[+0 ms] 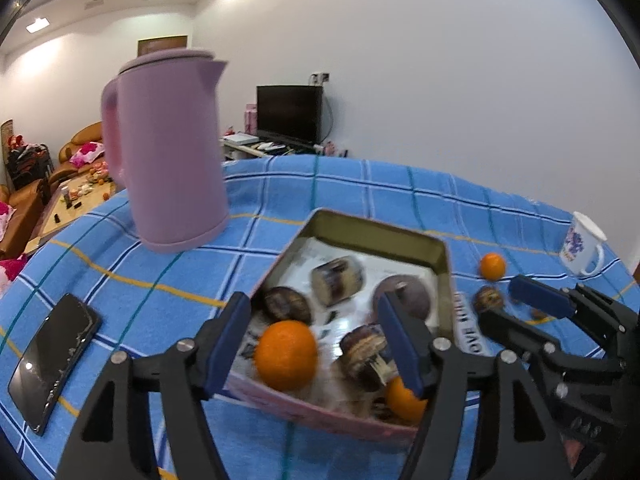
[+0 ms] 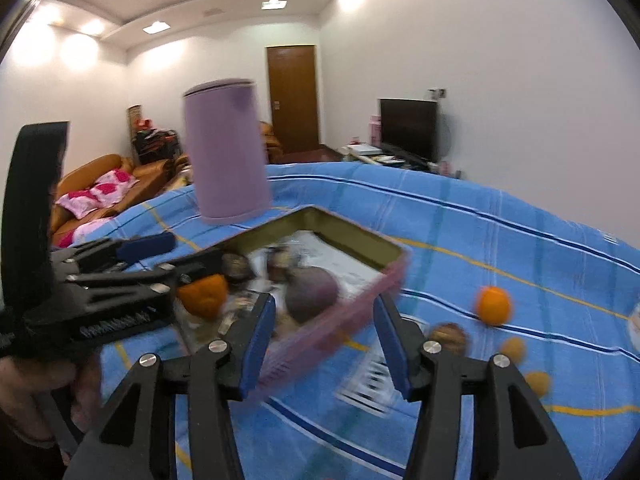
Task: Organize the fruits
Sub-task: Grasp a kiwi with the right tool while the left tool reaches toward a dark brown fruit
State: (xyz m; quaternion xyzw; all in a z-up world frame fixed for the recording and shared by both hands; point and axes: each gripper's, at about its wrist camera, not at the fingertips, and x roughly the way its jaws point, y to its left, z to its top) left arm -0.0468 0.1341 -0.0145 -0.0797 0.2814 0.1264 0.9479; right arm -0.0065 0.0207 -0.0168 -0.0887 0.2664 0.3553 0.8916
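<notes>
- The orange point(image 1: 286, 354) is round, bright and slightly blurred, lying inside the pink-walled tin point(image 1: 320, 412) among dark pastries.
- It lies between the left gripper point(image 1: 316, 340)'s parted pads, touching neither; the right gripper point(image 2: 324, 344) also gapes, straddling the tin's corner.

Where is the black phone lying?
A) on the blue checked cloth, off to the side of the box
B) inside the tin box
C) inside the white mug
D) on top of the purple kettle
A: in the left wrist view the phone lies flat on the blue cloth, apart from the tin box, which holds oranges and dark fruits.
</notes>
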